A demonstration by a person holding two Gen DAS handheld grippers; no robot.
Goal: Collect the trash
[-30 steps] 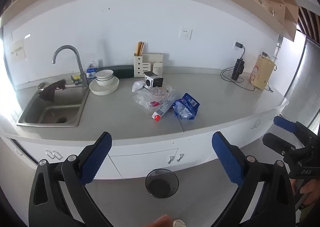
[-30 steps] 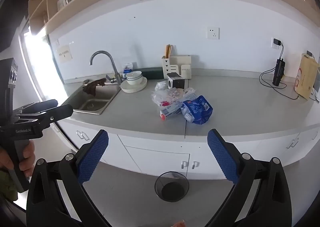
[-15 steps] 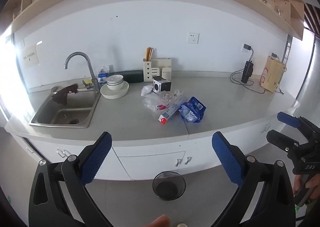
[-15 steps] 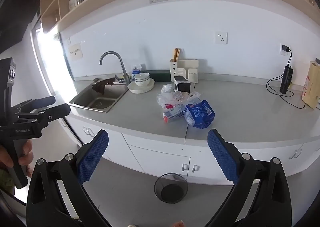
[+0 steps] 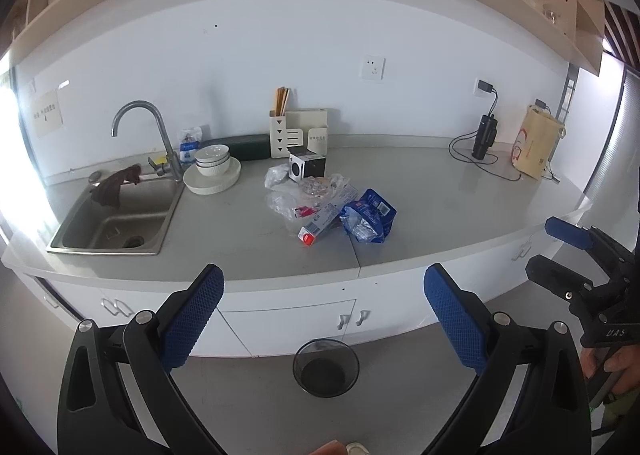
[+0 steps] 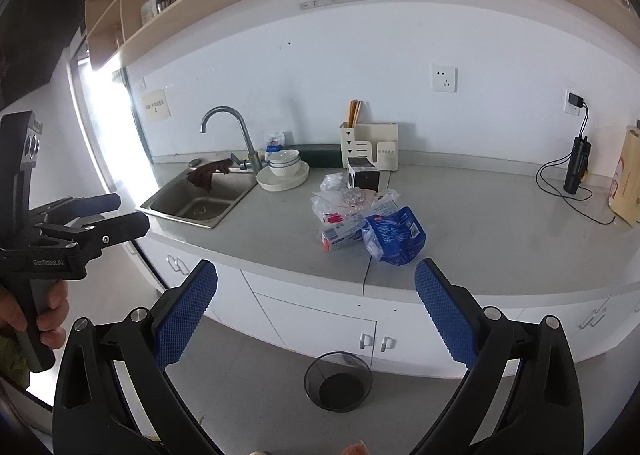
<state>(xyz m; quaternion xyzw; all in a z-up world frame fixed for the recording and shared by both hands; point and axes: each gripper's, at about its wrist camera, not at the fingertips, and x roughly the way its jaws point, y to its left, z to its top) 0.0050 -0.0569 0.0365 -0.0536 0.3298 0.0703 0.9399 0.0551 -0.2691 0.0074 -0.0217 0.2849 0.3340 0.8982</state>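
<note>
A pile of trash lies on the grey counter (image 5: 440, 191): a crumpled blue bag (image 5: 368, 217) (image 6: 394, 235), a white carton with a red end (image 5: 320, 227) (image 6: 340, 234), clear plastic wrappers (image 5: 296, 201) (image 6: 340, 203) and a small black-and-white box (image 5: 306, 167) (image 6: 362, 177). A black mesh bin (image 5: 325, 367) (image 6: 338, 381) stands on the floor below. My left gripper (image 5: 322, 311) is open and empty, well short of the counter. My right gripper (image 6: 316, 305) is open and empty too. Each gripper shows at the edge of the other's view.
A steel sink (image 5: 116, 219) with a tap and brown rag sits at the left, stacked bowls on a plate (image 5: 213, 169) beside it. A cream utensil holder (image 5: 298, 135), a charging black device (image 5: 484, 137) and a paper bag (image 5: 536, 147) stand along the wall. White cabinets (image 5: 288, 321) lie below.
Both views have tilted up and drawn in slightly on the counter; the trash pile sits higher and more central. Both grippers stay open and empty.
</note>
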